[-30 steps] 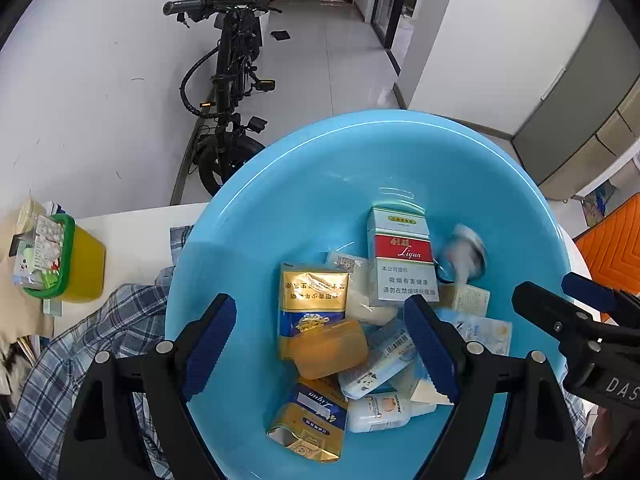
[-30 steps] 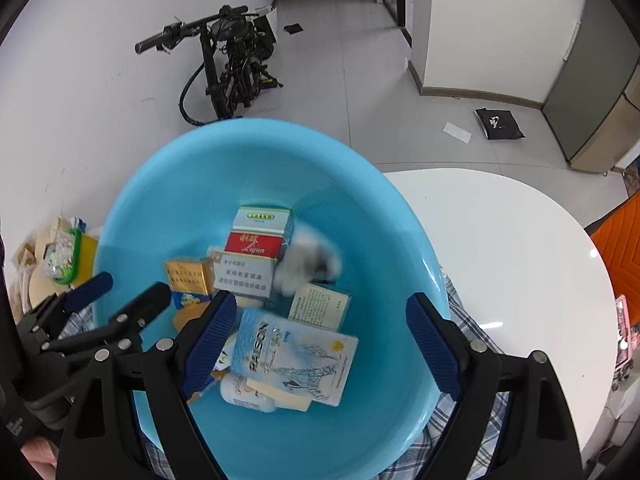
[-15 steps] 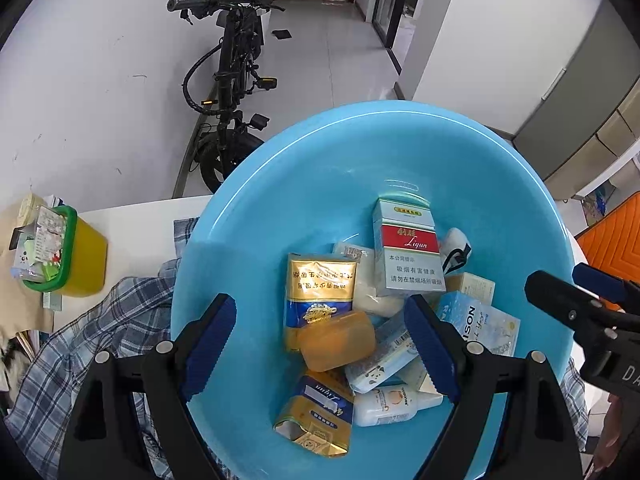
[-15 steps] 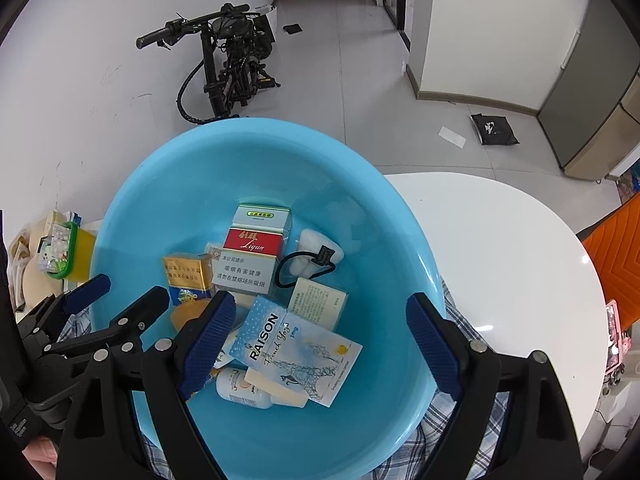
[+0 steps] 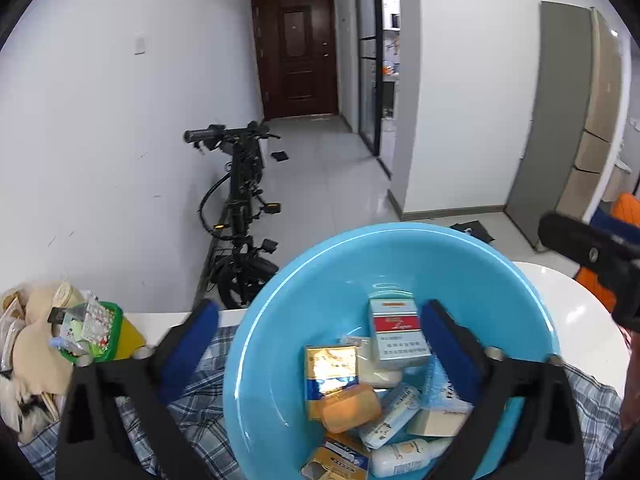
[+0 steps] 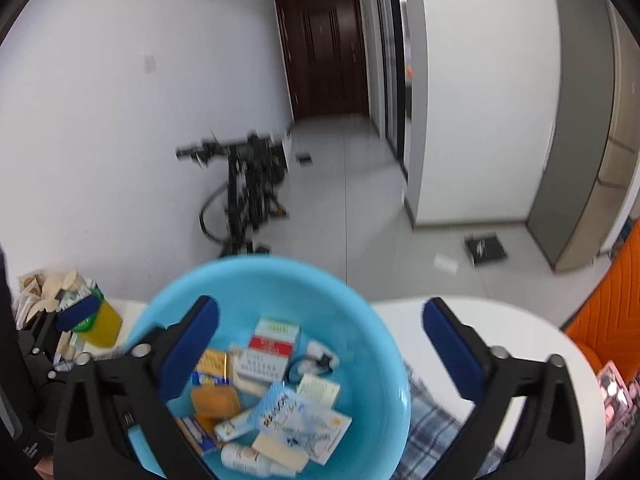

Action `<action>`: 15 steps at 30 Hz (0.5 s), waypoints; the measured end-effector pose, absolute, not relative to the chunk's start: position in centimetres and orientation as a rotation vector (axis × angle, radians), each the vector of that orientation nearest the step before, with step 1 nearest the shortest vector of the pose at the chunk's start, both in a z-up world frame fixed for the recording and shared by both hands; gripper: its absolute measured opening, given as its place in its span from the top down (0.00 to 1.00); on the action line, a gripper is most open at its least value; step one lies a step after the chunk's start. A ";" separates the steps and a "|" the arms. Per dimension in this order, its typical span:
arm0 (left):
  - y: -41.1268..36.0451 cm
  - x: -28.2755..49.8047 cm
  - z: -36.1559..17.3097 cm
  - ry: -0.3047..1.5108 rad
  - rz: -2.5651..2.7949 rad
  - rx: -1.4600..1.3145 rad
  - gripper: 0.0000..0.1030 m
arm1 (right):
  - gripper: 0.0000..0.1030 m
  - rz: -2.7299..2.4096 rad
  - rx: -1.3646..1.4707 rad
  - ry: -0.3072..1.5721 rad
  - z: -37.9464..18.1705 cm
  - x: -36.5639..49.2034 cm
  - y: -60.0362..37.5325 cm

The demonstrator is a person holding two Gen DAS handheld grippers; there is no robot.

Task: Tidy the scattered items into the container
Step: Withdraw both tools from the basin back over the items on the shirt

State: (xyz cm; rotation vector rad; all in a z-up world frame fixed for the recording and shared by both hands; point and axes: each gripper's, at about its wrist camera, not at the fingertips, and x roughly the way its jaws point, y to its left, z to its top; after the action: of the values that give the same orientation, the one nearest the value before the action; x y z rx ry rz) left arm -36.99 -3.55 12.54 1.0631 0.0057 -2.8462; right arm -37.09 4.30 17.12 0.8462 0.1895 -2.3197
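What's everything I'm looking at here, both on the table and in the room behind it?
basin: one, light blue, on the checked cloth.
packets and bottles: about ten, mixed colours, heaped inside the basin.
checked cloth: one, blue plaid, under the basin.
table: one, white.
yellow tub: one, green rim, at the table's left end.
bicycle: one, black, by the wall.
door: one, dark brown, at the hallway's end.
left gripper: black, blue pads, open, holding nothing.
right gripper: same, open, holding nothing.
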 end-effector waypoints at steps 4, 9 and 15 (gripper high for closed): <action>-3.8 -37.0 12.6 0.085 -2.875 1.045 0.00 | 0.00 -2.329 0.788 0.200 17.6 -36.4 4.4; -4.4 -36.9 12.5 0.132 -2.852 1.071 0.00 | 0.00 -2.343 0.812 0.172 17.2 -36.7 4.8; -4.0 -35.6 12.9 0.119 -2.873 1.052 0.00 | 0.00 -2.354 0.786 0.191 17.1 -36.3 5.4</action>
State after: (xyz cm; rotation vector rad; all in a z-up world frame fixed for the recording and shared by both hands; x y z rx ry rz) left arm -35.59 -3.98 12.87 1.0517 0.1187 -2.8725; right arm -36.31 5.41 17.11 0.7862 0.1908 -2.3537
